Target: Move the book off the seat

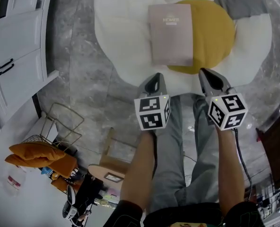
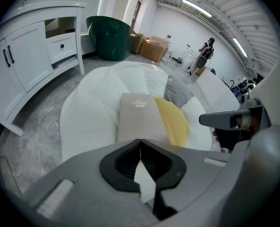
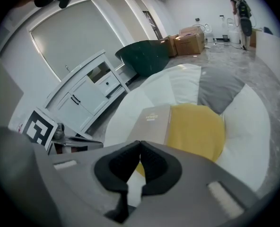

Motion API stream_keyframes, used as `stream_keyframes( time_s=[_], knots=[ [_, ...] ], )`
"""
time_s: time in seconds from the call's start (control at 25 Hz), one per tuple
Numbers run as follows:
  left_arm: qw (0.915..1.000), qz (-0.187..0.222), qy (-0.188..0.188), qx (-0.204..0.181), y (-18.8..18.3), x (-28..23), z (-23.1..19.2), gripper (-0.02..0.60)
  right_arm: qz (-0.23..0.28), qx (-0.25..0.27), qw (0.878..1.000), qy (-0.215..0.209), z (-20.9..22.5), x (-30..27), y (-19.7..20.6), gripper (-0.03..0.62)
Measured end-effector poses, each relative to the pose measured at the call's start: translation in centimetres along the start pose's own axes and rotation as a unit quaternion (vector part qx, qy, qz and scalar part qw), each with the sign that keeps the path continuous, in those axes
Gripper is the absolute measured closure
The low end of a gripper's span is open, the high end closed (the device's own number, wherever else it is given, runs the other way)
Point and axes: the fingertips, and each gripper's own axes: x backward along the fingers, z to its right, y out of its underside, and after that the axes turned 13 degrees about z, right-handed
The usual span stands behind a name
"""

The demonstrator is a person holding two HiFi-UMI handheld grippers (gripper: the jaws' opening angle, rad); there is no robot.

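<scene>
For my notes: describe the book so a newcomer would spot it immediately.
On the grey marbled floor lies a big white petal-shaped seat cushion with a yellow round centre. The book lies flat, overlapping that centre's edge: a pale beige rectangle, the only flat, hard-edged thing on it.

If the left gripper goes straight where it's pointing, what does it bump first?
Probably the book, lying right ahead of the shut left gripper. It might touch the white cushion under it first; depth is unclear.
</scene>
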Motion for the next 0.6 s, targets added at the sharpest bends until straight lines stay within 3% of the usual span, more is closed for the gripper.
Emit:
stream_keyframes(
  time_s=[0.2,0.24,0.28,0.32,0.48,0.6],
  knots=[
    [1.0000,-0.006,0.001,-0.002,0.2,-3.8,-2.3,0.566,-0.010,-0.004,1.000,0.017,1.3,-2.6,1.1,0.591],
    [1.0000,-0.007,0.003,-0.003,0.2,-4.5,-2.6,0.555,-0.015,-0.011,1.000,0.017,1.4,-3.2,1.4,0.530],
    [0.9999,-0.008,0.008,-0.003,0.2,-5.3,-2.8,0.524,-0.021,-0.018,0.999,0.018,1.6,-3.8,1.8,0.454],
    [0.9998,-0.008,0.016,0.000,0.2,-6.0,-3.0,0.475,-0.026,-0.023,0.999,0.019,1.7,-4.4,2.1,0.431],
    [0.9987,-0.012,0.047,0.019,0.7,-8.6,-3.3,0.311,-0.043,-0.024,0.998,0.031,2.6,-6.4,3.5,0.383],
    [0.9972,-0.030,0.066,0.019,1.9,-10.0,-3.4,0.265,-0.054,-0.020,0.998,0.040,3.6,-7.7,4.5,0.370]
  ],
)
